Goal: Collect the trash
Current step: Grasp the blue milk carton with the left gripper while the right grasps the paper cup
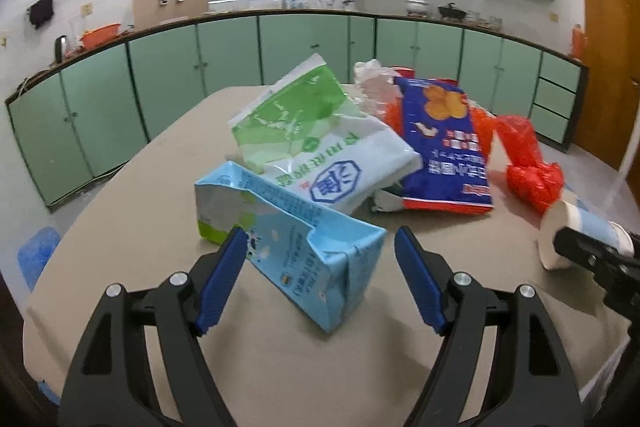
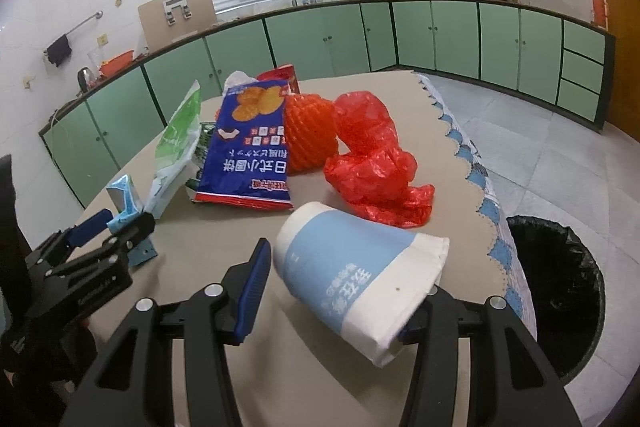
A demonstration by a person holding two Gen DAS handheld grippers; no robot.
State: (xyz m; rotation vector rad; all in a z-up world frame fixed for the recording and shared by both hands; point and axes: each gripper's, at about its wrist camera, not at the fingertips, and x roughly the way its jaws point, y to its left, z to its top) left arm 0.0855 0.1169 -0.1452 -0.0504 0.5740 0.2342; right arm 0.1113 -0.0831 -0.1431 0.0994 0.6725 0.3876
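Left gripper (image 1: 320,279), jaws wide, straddles the crushed light-blue milk carton (image 1: 296,239); right gripper (image 2: 340,291), jaws wide, flanks the blue-and-white paper cup (image 2: 356,267) lying beside it.

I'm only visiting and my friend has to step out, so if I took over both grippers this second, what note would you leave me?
Left gripper: open, straddling the crumpled light-blue milk carton on the table.
Right gripper: open around the paper cup lying on its side; a firm grip isn't confirmed.
Still on the table: green-white bag, blue snack bag, orange foam net, red plastic bag.
Bin with black liner: on the floor off the table's right edge.
Done: no trash visibly binned. Left: everything.
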